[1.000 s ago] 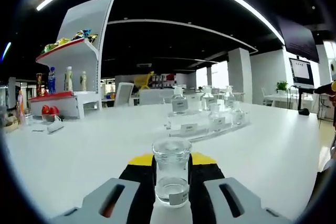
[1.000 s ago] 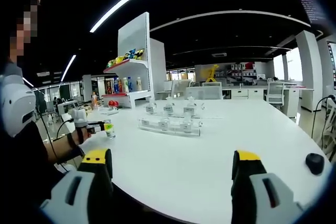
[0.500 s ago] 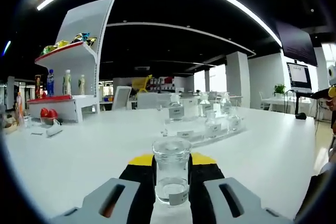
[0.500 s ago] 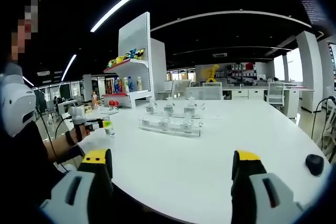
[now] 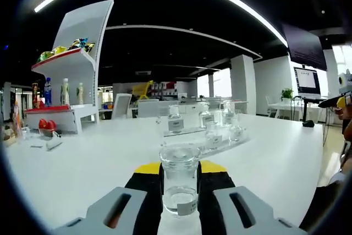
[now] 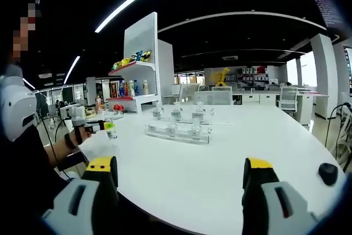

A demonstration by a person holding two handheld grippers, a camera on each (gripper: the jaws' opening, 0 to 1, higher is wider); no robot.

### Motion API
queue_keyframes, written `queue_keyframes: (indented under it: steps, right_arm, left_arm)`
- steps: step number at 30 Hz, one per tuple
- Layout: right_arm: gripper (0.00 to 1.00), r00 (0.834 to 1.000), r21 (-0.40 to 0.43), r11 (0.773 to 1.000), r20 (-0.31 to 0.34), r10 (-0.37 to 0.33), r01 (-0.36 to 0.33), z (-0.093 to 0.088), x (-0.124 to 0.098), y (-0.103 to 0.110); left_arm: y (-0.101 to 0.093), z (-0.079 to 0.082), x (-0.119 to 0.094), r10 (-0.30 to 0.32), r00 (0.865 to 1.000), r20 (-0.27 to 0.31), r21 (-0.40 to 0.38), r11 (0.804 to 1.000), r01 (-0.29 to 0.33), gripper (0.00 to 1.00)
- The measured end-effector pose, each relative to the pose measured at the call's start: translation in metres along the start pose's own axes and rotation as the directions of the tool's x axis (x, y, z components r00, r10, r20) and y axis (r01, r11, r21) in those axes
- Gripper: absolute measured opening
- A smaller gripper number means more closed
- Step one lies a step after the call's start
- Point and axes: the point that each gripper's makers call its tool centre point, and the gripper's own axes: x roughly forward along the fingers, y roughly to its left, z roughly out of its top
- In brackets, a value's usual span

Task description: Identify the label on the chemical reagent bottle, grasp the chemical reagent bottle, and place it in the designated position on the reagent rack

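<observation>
— Where is the reagent bottle right now?

— We have it clamped upright between the left gripper's jaws, held above the near part of the white table. The reagent rack sits farther off, already carrying several bottles.

— And the other tool?

— Our right gripper is released, jaws spread wide over the table's near edge, well apart from the rack; the left gripper appears at far left there.
</observation>
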Motion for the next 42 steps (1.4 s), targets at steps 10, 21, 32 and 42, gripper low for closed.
queue_keyframes:
  steps: [10, 21, 32, 42]
  right_arm:
    - [0.91, 1.0, -0.005, 1.0, 0.0, -0.002, 0.002, 0.002, -0.001, 0.0]
    - [0.91, 1.0, -0.007, 1.0, -0.013, -0.006, 0.006, -0.001, -0.001, -0.001]
    - [0.91, 1.0, -0.023, 1.0, 0.0, -0.02, 0.02, 0.009, -0.01, -0.006]
    - [0.91, 1.0, -0.017, 0.999, 0.0, -0.032, 0.032, 0.01, -0.011, -0.009]
  left_arm:
    - [-0.011, 0.01, -0.003, -0.042, 0.999, 0.008, 0.009, 0.999, 0.042, 0.23]
    - [-0.025, 0.018, 0.001, -0.086, 0.996, -0.007, 0.031, 0.996, 0.086, 0.23]
    - [-0.041, 0.025, 0.008, -0.135, 0.99, -0.03, 0.05, 0.989, 0.136, 0.23]
    - [-0.052, 0.032, 0.018, -0.18, 0.983, -0.038, 0.048, 0.982, 0.181, 0.23]
